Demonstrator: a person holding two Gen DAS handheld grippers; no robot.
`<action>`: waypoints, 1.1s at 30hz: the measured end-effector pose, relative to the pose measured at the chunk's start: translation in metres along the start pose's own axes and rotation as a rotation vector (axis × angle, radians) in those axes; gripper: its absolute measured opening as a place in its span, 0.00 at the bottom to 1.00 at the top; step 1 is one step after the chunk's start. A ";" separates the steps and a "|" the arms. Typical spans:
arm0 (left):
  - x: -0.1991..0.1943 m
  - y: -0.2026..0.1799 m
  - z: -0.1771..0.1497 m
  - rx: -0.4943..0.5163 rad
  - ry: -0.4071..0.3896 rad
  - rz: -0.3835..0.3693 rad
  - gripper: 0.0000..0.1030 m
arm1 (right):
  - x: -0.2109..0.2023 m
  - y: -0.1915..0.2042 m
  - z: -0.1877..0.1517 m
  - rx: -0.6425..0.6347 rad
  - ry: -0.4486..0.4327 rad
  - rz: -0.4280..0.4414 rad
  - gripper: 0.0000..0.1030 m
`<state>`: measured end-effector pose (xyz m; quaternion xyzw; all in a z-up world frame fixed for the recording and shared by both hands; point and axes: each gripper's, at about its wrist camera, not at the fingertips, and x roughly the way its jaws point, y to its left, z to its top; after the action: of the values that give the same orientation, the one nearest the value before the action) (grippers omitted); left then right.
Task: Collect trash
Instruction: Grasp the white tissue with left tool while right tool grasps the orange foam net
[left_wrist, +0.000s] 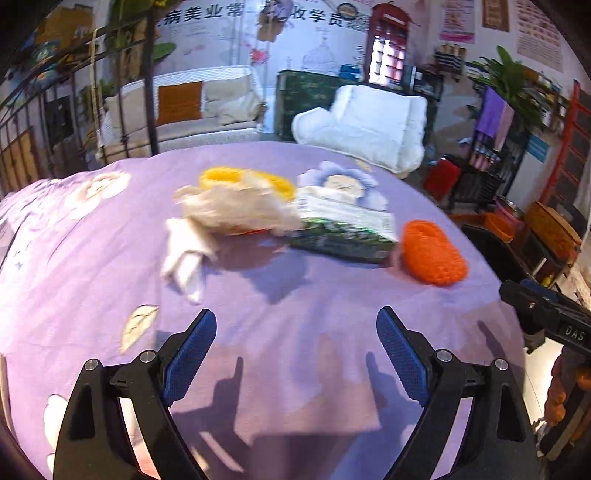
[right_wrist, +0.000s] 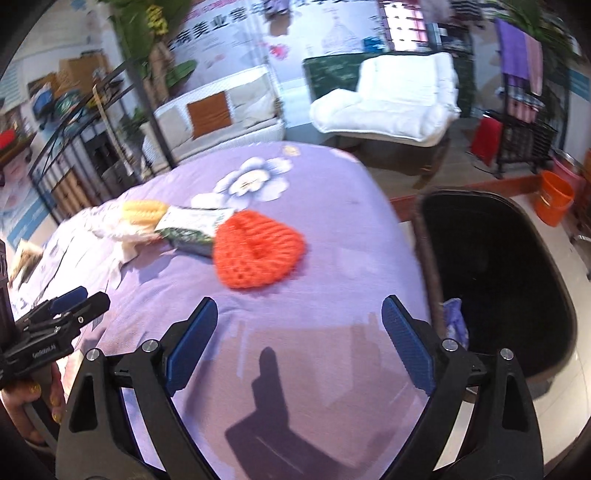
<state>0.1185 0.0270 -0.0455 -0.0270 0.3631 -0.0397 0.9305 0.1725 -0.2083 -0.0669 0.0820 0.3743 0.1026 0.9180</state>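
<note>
Lying clustered mid-table, the orange foam net (right_wrist: 258, 253), green packet (left_wrist: 343, 229) and crumpled tissue (left_wrist: 229, 210) are kept within easy reach. Both left gripper (left_wrist: 295, 354) and right gripper (right_wrist: 299, 343) are held wide and empty, while the black bin (right_wrist: 495, 280) is stationed beside the table edge for drops.

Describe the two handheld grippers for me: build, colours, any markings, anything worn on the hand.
Both are alike: the left gripper and right gripper have black angular frames with triangular cut-outs, silver round bolts at the joints, and flat fingers faced in blue textured pads. Seen side-on, the right one's body carries white lettering reading "DAS". The hand on the left gripper's handle has yellow-painted nails. No cables or sleeves show.
</note>
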 end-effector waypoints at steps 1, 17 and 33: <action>0.000 0.008 -0.001 -0.012 0.006 0.014 0.85 | 0.005 0.006 0.002 -0.014 0.011 0.008 0.87; 0.061 0.090 0.039 -0.104 0.116 0.067 0.75 | 0.071 0.046 0.041 -0.149 0.119 -0.054 0.76; 0.047 0.098 0.032 -0.170 0.089 0.066 0.22 | 0.052 0.039 0.032 -0.102 0.070 -0.043 0.28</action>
<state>0.1797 0.1204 -0.0618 -0.0920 0.4069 0.0209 0.9086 0.2263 -0.1604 -0.0703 0.0235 0.4021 0.1048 0.9093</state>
